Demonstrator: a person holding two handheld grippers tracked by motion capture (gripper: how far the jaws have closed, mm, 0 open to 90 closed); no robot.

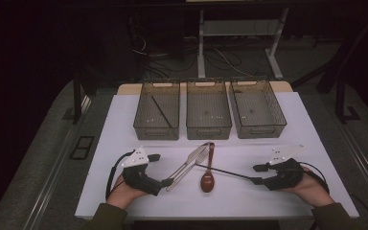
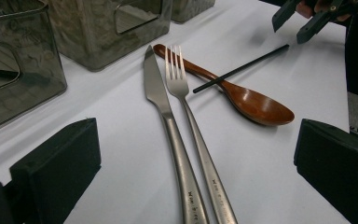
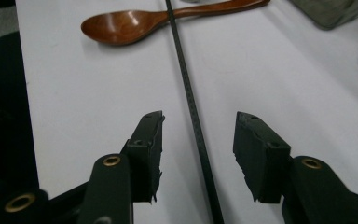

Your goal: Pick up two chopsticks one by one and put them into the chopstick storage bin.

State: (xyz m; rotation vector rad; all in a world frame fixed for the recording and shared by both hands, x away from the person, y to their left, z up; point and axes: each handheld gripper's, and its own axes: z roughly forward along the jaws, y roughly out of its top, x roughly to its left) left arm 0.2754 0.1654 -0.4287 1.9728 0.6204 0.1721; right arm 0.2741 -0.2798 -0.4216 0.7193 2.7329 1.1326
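Your right gripper (image 3: 198, 154) is straddling the black chopstick (image 3: 186, 88), jaws apart on either side of it, pads not yet touching it, so nothing is gripped. The chopstick is lying flat on the white table (image 1: 268, 143), running from your jaws toward the wooden spoon (image 3: 135, 23) and crossing over its handle. Your left gripper (image 2: 196, 168) is also standing open, its jaws wide on either side of the knife (image 2: 161, 107) and fork (image 2: 186, 107), which are lying side by side, handles toward you, touching neither pad. Beyond the cutlery, 3 clear bins (image 1: 209, 110) are sitting in a row at the far edge. The left bin (image 1: 157, 111) is already holding 1 black stick (image 1: 161, 110); the other 2 look bare. By my reading, sorting is barely started: 1 piece binned, 4 pieces waiting on the table, the chopstick next.
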